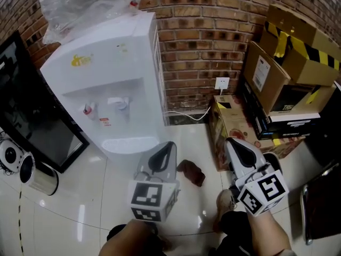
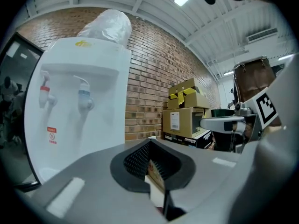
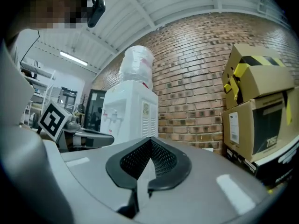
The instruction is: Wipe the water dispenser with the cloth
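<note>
the dispenser (image 1: pixel 109 73) stands with its back to the brick wall (image 1: pixel 202 41), and a clear bag (image 1: pixel 85 1) is bunched on its top. a black screen (image 1: pixel 32 116) leans close on its left, with a speaker (image 1: pixel 10 156) and a metal can (image 1: pixel 42 177) on the floor beside it. on the right, stacked boxes (image 1: pixel 287 63) fill the corner, and a white cable runs along the foot of the wall from a socket (image 1: pixel 221 83). that leaves a strip of bare tile floor (image 1: pixel 106 196) in front of the dispenser and a narrower gap between its right side and the boxes.

the left gripper (image 1: pixel 165 152) is clenched. in its own view the left gripper (image 2: pixel 150 143) has its tips meeting, only a thin slit shows lower down, and nothing is held. it points at the dispenser's (image 2: pixel 79 92) front, where the red and blue taps show, and does not touch it.

the right gripper (image 1: pixel 234 145) is clenched too. in its own view the right gripper (image 3: pixel 150 141) has its tips together and holds nothing. it faces the wall, with the dispenser (image 3: pixel 131 111) off to its left and the boxes to its right.

the cloth (image 1: pixel 191 172), dark red and crumpled, lies on the floor near the dispenser's front right corner. in the head view it sits between the two grippers and low beneath them, nearer the left one, and neither touches it.
</note>
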A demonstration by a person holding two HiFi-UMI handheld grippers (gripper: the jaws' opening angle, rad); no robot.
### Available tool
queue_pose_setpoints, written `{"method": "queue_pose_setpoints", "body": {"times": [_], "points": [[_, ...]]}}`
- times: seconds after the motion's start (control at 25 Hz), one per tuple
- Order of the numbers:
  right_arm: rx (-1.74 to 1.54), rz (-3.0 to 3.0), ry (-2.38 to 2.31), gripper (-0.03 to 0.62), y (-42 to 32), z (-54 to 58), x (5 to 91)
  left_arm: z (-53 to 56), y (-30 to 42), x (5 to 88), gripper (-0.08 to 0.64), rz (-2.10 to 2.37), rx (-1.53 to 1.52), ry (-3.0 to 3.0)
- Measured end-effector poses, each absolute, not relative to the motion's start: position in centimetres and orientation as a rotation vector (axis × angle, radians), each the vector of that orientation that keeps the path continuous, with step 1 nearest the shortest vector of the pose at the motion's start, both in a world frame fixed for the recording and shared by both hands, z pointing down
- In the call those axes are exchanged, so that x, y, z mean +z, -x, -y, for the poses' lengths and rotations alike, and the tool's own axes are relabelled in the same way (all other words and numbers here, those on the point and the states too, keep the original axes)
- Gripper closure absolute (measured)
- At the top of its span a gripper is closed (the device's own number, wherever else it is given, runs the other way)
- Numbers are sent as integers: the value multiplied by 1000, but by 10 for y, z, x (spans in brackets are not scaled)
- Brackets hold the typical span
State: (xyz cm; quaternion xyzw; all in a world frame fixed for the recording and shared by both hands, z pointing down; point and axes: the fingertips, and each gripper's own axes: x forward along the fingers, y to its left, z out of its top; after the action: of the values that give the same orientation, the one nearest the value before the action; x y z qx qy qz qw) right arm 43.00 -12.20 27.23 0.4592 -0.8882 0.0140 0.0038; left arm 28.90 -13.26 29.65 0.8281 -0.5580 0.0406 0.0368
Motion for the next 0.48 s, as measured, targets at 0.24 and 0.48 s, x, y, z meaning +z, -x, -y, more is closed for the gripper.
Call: {"method": "queue_pose_setpoints", "body": {"times": [0.24, 0.48], "points": [[48, 2765, -1446, 581, -435, 124, 276, 129, -296, 300, 560, 1683, 140, -2558], [60, 2748, -1458, 581, -441, 127, 279, 129, -296, 298, 560, 1679, 124, -2561]]}}
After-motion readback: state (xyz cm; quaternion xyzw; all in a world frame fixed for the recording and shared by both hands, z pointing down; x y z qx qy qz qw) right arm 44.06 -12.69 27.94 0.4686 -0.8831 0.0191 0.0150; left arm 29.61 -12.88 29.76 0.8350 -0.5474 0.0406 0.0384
